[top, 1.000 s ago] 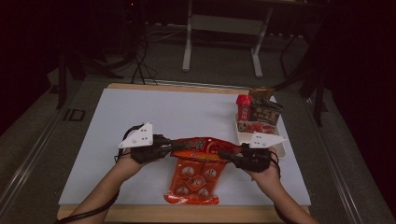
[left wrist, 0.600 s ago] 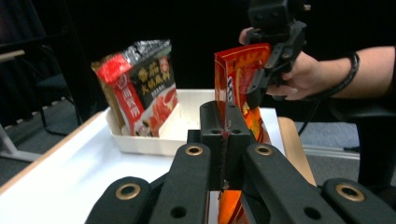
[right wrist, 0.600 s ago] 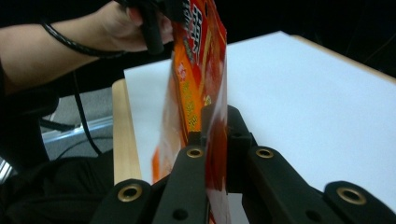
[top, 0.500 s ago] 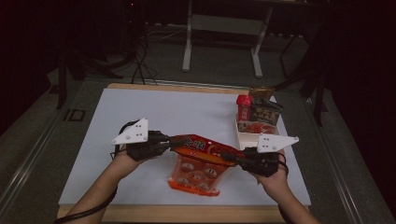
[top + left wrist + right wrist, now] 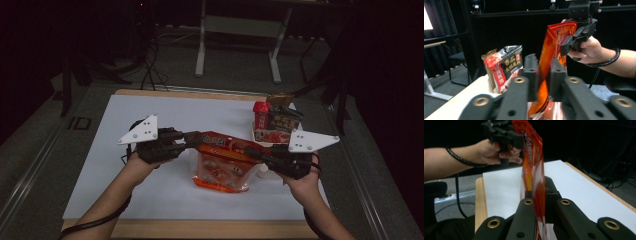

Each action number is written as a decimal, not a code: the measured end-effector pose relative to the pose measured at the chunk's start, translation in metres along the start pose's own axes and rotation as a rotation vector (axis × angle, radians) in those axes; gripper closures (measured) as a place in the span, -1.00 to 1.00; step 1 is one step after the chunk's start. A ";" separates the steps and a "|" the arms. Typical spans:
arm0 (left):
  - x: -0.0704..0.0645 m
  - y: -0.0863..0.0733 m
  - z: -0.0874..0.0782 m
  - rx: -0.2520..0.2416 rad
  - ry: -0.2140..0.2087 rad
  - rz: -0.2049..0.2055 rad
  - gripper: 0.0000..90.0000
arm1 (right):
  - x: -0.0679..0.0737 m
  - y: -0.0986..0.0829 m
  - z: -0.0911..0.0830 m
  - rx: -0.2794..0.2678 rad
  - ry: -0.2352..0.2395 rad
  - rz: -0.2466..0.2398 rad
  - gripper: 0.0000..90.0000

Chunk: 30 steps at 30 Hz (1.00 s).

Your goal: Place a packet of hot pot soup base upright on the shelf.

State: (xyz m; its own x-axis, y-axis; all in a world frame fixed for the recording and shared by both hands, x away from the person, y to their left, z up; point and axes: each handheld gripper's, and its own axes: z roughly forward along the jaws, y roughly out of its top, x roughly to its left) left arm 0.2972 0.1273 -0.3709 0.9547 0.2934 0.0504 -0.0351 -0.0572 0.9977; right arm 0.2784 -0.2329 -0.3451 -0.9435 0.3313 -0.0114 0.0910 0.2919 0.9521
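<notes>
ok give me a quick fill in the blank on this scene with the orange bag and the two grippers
1. The orange snack bag is held by its top edge, lifted ____ the white table.
2. The left gripper and the right gripper are both ____ on the bag.
3. The white tub holding other snack packets stands nearer the person's ____ hand.

Missing words: above; shut; right
</notes>
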 end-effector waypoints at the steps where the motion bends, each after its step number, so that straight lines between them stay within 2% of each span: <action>1: 0.000 0.000 0.000 0.000 0.000 0.000 0.56 | 0.000 0.000 0.000 0.000 0.000 0.000 1.00; 2: -0.001 0.002 0.001 0.001 0.002 0.000 0.56 | -0.001 0.002 -0.001 -0.004 0.003 0.004 1.00; 4: -0.003 0.004 0.002 0.008 0.032 -0.010 0.06 | -0.003 0.010 -0.008 -0.023 -0.011 -0.004 1.00; 6: -0.003 0.005 0.002 0.013 0.046 -0.031 -0.01 | -0.003 0.011 -0.009 -0.027 -0.013 -0.005 1.00; 8: -0.001 0.005 -0.001 0.024 0.064 -0.056 -0.24 | -0.005 0.015 -0.013 -0.032 -0.027 -0.005 1.00; 9: -0.002 0.004 -0.002 0.025 0.078 -0.058 -0.27 | -0.007 0.017 -0.015 -0.031 -0.025 -0.007 1.00; 12: -0.003 0.001 -0.006 0.049 0.144 -0.052 -0.69 | -0.012 0.022 -0.021 -0.036 -0.048 -0.008 1.00; 13: -0.004 0.000 -0.008 0.047 0.159 -0.056 -0.71 | -0.014 0.023 -0.023 -0.041 -0.059 -0.009 1.00; 15: -0.003 -0.003 -0.010 0.062 0.185 -0.069 -0.88 | -0.018 0.026 -0.028 -0.047 -0.070 -0.007 1.00; 18: -0.003 -0.011 -0.016 0.065 0.216 -0.085 -0.95 | -0.023 0.029 -0.036 -0.065 -0.091 -0.008 1.00; 22: -0.003 -0.021 -0.023 0.096 0.258 -0.090 -0.95 | -0.030 0.033 -0.047 -0.075 -0.120 -0.016 1.00; 23: -0.004 -0.024 -0.024 0.101 0.259 -0.091 -0.95 | -0.034 0.034 -0.052 -0.085 -0.139 -0.009 1.00; 25: -0.005 -0.026 -0.024 0.110 0.263 -0.090 -0.94 | -0.034 0.034 -0.052 -0.085 -0.139 -0.009 1.00; 26: -0.007 -0.031 -0.024 0.132 0.266 -0.092 -0.94 | -0.036 0.034 -0.054 -0.087 -0.150 -0.013 1.00; 28: -0.009 -0.035 -0.024 0.153 0.268 -0.084 -0.95 | -0.042 0.035 -0.065 -0.105 -0.190 -0.009 1.00; 30: -0.010 -0.039 -0.025 0.162 0.265 -0.093 -0.95 | -0.045 0.036 -0.070 -0.108 -0.210 -0.010 1.00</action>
State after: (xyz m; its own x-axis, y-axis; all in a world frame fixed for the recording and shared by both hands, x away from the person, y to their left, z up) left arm 0.2818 0.1505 -0.4090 0.8407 0.5414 -0.0096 0.1164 -0.1633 0.9797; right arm 0.3022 -0.3002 -0.2887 -0.8563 0.5113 -0.0732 0.0369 0.2019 0.9787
